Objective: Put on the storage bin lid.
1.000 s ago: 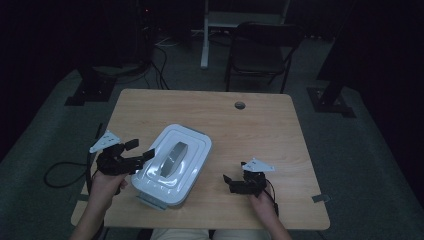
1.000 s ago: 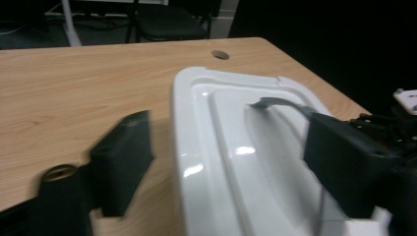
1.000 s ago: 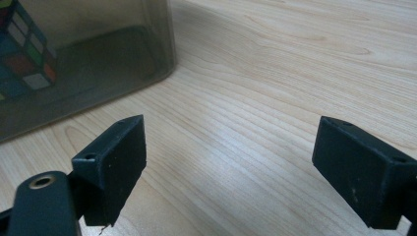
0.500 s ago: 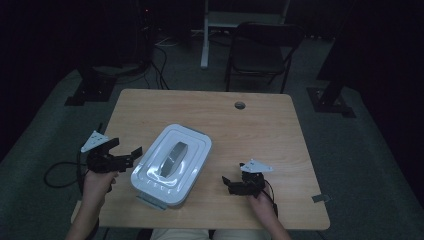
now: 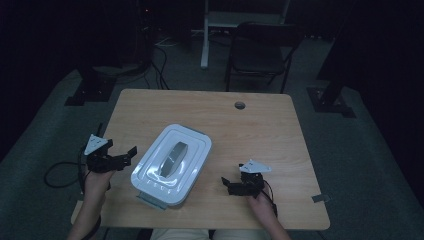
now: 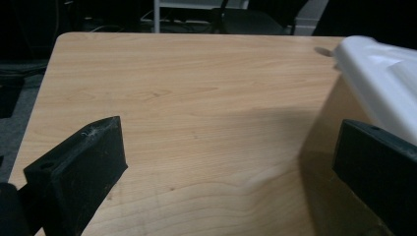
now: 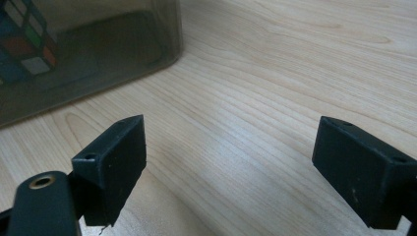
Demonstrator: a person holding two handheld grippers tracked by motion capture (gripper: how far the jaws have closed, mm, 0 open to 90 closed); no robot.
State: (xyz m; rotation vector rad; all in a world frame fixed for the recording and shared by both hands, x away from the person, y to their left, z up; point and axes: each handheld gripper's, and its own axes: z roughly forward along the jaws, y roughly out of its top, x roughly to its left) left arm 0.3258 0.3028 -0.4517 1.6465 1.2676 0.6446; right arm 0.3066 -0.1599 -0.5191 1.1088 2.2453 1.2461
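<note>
A lidded storage box [image 5: 171,166] sits slantwise at lower centre of the high view on a pale wooden worktop [image 5: 260,130], its white lid [image 5: 175,159] seated squarely with a grey handle [image 5: 172,156] along the middle. At lower left of that view the left gripper [image 5: 125,156] hangs just beside the box's left flank, apart from it; its fingers have just been opening and now stand wide with nothing but bare wood between them, which reads as a release of the lid rather than a fresh grasp. In the left gripper view the lid's rounded white edge [image 6: 378,78] rises at the right of the frame, just above the right-hand finger [image 6: 376,167], so the tool seems kept close should the lid need another press. At lower right of the high view the right gripper [image 5: 231,186] rests low on the worktop, near the box's right corner but clear of it, fingers likewise spread and empty, apparently parked out of the way. The right gripper view shows the box's smoky translucent wall [image 7: 98,54] at upper left, and through it a colourful puzzle cube [image 7: 27,42] stored inside. The lid's snug seat suggests the box is already closed.
</note>
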